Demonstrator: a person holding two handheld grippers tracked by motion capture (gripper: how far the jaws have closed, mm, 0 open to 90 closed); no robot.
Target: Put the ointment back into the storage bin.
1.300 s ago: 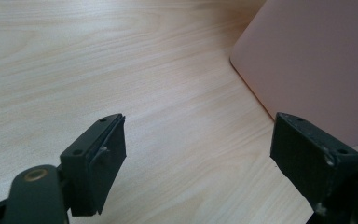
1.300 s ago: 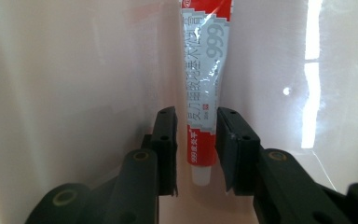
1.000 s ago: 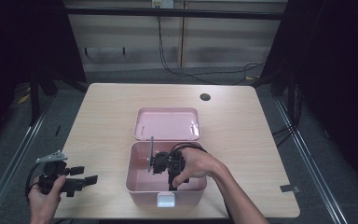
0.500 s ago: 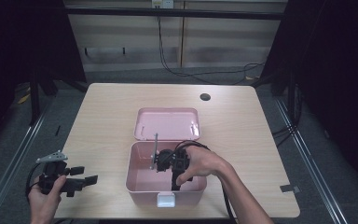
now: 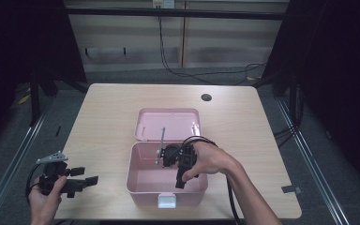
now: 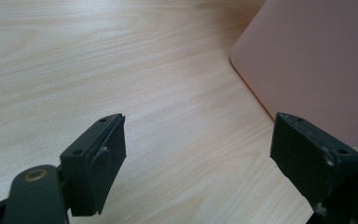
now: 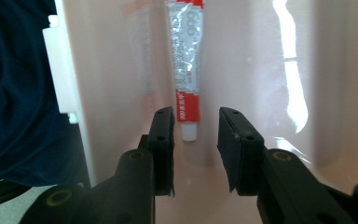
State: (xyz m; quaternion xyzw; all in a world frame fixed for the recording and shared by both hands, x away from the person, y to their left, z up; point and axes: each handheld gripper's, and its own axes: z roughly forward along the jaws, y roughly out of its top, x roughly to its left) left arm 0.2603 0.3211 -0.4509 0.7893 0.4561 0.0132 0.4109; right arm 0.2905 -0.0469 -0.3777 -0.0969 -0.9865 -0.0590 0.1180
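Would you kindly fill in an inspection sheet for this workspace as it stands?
Surface: light wooden table, with a dark round hole near its far edge.
Job's things: open pink box, its lid lying back behind it; a red-and-white tube lies on the box floor.
Clutter: a grey scrap at the table's right edge.
Grippers: right gripper inside the box, jaws slightly apart just short of the tube's cap, holding nothing; left gripper wide open over bare table beside the box.
Cables: a black cable trails from the right gripper; floor cables behind the table.
Surroundings: dark curtains at both sides.
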